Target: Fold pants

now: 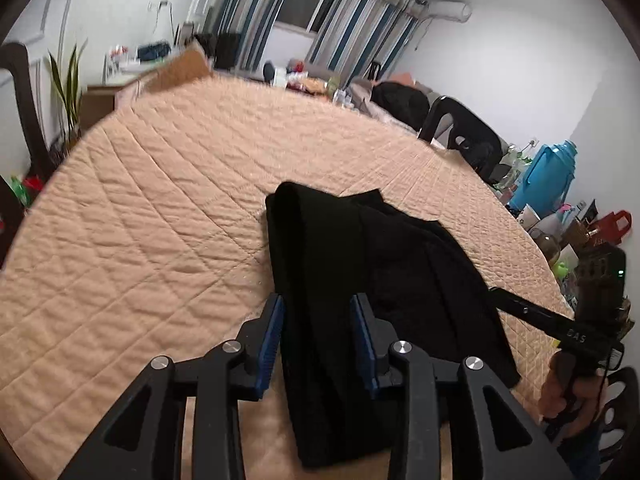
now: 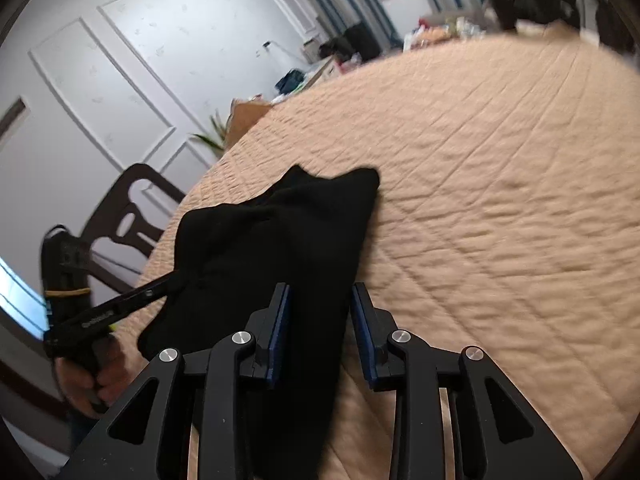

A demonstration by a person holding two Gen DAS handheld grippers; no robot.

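Black pants (image 1: 360, 272) lie partly folded on the peach quilted cover (image 1: 160, 184); they also show in the right wrist view (image 2: 272, 240). My left gripper (image 1: 320, 304) is open, its blue pads either side of the pants' near left strip. My right gripper (image 2: 320, 292) is open over the pants' near edge, its pads apart with cloth between them. In the left wrist view the right gripper's fingers (image 1: 520, 308) reach the pants' right edge. In the right wrist view the left gripper's fingers (image 2: 144, 296) reach the pants' left edge.
The quilted cover (image 2: 500, 200) spreads wide beyond the pants. Dark chairs stand at the edges (image 1: 464, 128) (image 2: 128, 216). A blue jug (image 1: 548, 176) and clutter sit at the right. A cardboard box (image 1: 180, 68) and a plant (image 1: 68, 84) are at the far left.
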